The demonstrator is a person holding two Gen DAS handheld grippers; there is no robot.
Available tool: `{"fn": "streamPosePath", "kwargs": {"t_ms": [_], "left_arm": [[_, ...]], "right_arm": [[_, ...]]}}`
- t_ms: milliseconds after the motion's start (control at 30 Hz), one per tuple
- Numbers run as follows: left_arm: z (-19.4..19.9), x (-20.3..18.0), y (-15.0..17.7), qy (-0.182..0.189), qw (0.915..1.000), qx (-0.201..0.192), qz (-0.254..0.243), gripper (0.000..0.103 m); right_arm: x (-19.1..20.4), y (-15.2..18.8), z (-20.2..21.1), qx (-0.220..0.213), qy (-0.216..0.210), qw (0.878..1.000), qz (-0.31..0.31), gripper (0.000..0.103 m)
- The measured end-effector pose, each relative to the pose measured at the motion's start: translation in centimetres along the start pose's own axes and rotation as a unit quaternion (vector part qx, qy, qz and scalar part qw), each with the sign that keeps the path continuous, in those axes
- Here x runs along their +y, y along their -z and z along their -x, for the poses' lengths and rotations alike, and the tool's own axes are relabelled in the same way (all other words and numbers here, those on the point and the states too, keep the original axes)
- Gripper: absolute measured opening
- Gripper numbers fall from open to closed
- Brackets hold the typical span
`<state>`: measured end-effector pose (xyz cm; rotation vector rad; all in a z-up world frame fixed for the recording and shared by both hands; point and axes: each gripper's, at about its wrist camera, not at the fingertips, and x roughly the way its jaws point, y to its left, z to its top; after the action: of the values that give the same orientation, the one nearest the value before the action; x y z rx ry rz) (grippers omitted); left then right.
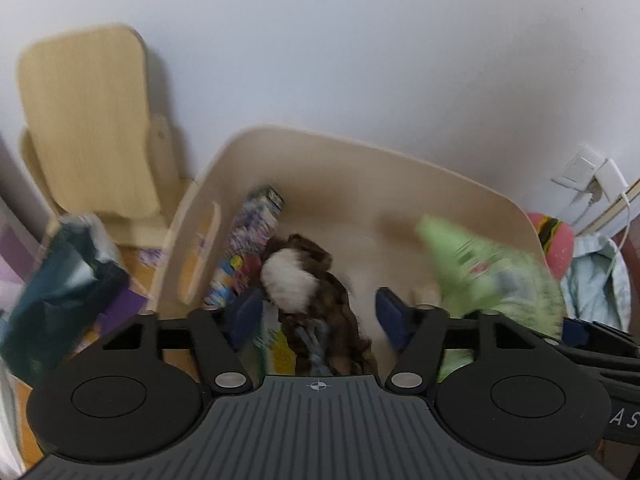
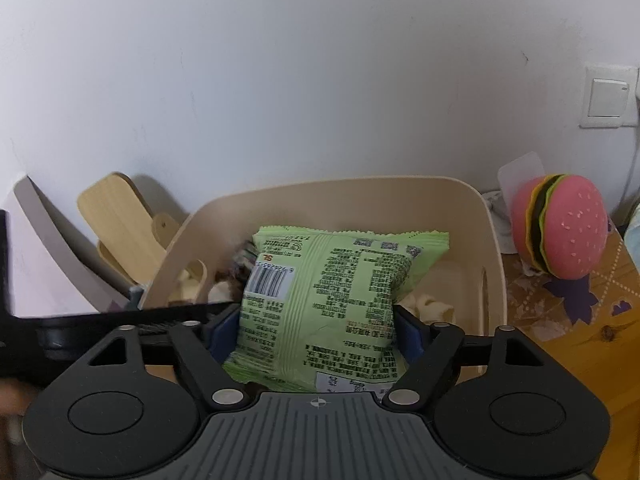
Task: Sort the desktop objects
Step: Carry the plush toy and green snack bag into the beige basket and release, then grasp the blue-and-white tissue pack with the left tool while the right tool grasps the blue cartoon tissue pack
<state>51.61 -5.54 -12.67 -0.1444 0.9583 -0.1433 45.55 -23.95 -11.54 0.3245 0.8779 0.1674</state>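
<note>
Much of the left wrist view is smeared by motion blur, so the dark bundle (image 1: pixel 60 292) at the left edge and the print on the colourful box (image 1: pixel 248 248) cannot be read. The lower part of the green snack bag (image 2: pixel 332 304) is cut off behind the right gripper (image 2: pixel 316 332), whose blue pads (image 2: pixel 408 336) are pressed against both sides of the bag — it is held upright over the beige bin (image 2: pixel 492 248). The left gripper (image 1: pixel 316 320) is seen with its pads (image 1: pixel 246 316) spread apart, gripping nothing, poised over a brown and white plush toy (image 1: pixel 308 280) lying inside the bin beside the box. Whether the toy is touched by either pad cannot be told. Open floor is left in the bin's far right corner. Outside the bin's right wall a pink burger toy (image 2: pixel 564 228) rests on the patterned tablecloth (image 2: pixel 560 312) — close to the rim. A wooden board (image 2: pixel 124 220) leans against the wall at the far left, and a wall switch (image 2: pixel 608 96) is seen far right.
</note>
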Motion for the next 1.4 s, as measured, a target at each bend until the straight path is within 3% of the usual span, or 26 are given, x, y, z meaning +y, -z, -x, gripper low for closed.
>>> {"fn": "streamPosePath", "kwargs": {"t_ms": [233,500,700,967,1133,1400], "left_arm": [[3.3,1.5,0.2,0.004,0.9995,-0.031,-0.002,0.071],[6.1,2.4,3.1,-0.007,0.9972,-0.038,-0.065,0.072],[6.4,3.4,6.6,-0.014,0.9955,-0.014,-0.093,0.072],[6.4,4.3,11.6,-0.016,0.9969,0.026,-0.073,0.072],[6.0,4.4,14.4,-0.018,0.9961,0.052,-0.069,0.072],[5.3,4.3,16.5,-0.02,0.9947,0.077,-0.066,0.072]], "right_arm": [[0.0,0.3,2.1,-0.027,-0.015,1.0,0.005,0.103],[1.0,1.6,6.1,-0.055,-0.012,0.995,0.082,0.103],[0.8,4.9,8.5,-0.055,0.01,0.988,0.147,0.103],[-1.6,11.1,10.1,-0.044,0.054,0.987,0.144,0.103],[-2.0,14.6,10.9,-0.055,0.075,0.981,0.173,0.103],[-1.7,18.1,10.9,-0.041,0.092,0.969,0.225,0.103]]}}
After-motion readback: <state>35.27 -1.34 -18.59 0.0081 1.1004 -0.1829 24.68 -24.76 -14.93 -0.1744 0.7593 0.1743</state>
